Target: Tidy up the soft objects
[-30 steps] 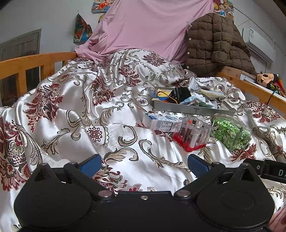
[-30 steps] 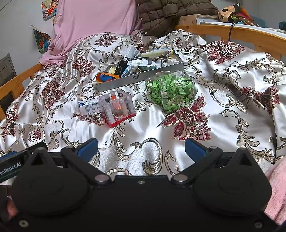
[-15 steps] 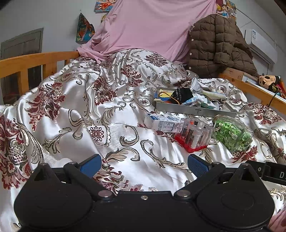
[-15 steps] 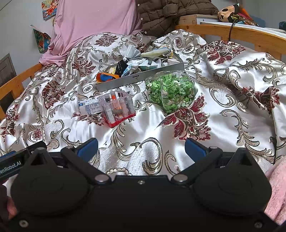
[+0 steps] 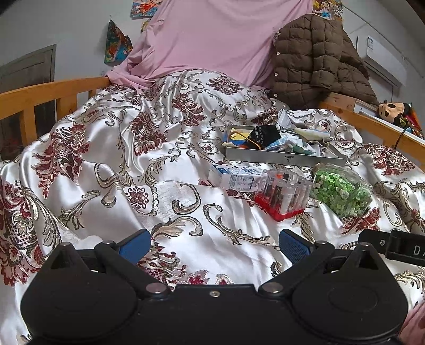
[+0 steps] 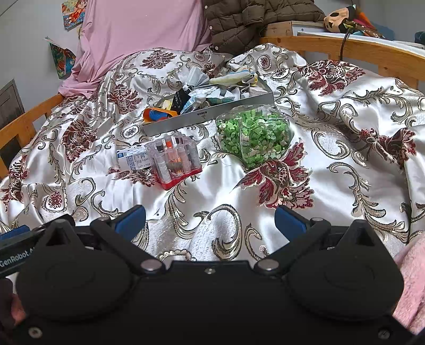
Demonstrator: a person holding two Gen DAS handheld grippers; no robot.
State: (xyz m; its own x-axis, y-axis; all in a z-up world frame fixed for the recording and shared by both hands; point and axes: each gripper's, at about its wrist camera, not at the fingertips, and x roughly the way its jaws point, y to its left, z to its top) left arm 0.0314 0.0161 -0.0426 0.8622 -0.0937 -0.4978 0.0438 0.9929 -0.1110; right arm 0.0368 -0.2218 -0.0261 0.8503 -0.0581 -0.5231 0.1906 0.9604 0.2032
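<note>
A grey metal tray (image 5: 285, 160) (image 6: 207, 116) heaped with small cloth items rests on the satin floral bedspread (image 5: 164, 148) (image 6: 332, 138), far from both grippers. In front of it lie a clear jar of green bits (image 5: 341, 189) (image 6: 253, 135), a clear red-based box of vials (image 5: 283, 196) (image 6: 176, 162) and a white-and-blue carton (image 5: 233, 177) (image 6: 132, 158). My left gripper (image 5: 214, 242) hangs open over the near bedspread, nothing between its blue pads. My right gripper (image 6: 209, 219) is likewise open and empty, low over the cloth.
A wooden bed rail (image 5: 45, 93) (image 6: 372, 53) runs along both sides. A pink sheet (image 5: 212, 39) (image 6: 138, 29) and a brown quilted jacket (image 5: 316, 58) (image 6: 247, 16) are piled at the head. A plush toy (image 5: 393, 110) (image 6: 337, 20) sits beyond the right rail.
The left wrist view has shifted slightly, so the tray and boxes sit a little lower and further right. The right gripper has barely moved. Both stay open.
</note>
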